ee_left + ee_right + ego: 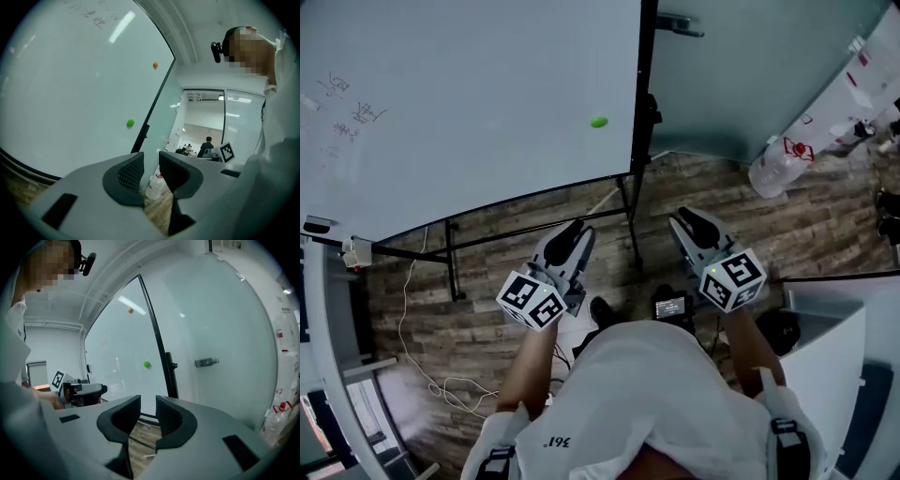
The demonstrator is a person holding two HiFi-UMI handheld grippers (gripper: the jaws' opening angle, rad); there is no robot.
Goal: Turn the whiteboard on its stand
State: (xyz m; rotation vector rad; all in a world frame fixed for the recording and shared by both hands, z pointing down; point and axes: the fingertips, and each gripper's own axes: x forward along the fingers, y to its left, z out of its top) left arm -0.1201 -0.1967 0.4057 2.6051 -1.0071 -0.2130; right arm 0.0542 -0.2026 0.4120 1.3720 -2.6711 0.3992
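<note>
The whiteboard [469,94] fills the upper left of the head view, its black frame post [642,94] at its right edge and a green magnet [598,122] on it. My left gripper [572,234] hovers below the board's lower edge, apart from it, open and empty. My right gripper [686,223] is just right of the post, also open with nothing between the jaws. In the left gripper view the jaws [151,168] point past the board [70,93] and green magnet [130,123]. In the right gripper view the jaws [148,416] face the board's post [161,357].
The stand's black lower rails and leg [450,262] run under the board. A large water bottle [778,169] lies on the wood floor at right. A white cable [431,375] trails at left. A white partition [834,347] stands at right, a glass wall [741,66] behind.
</note>
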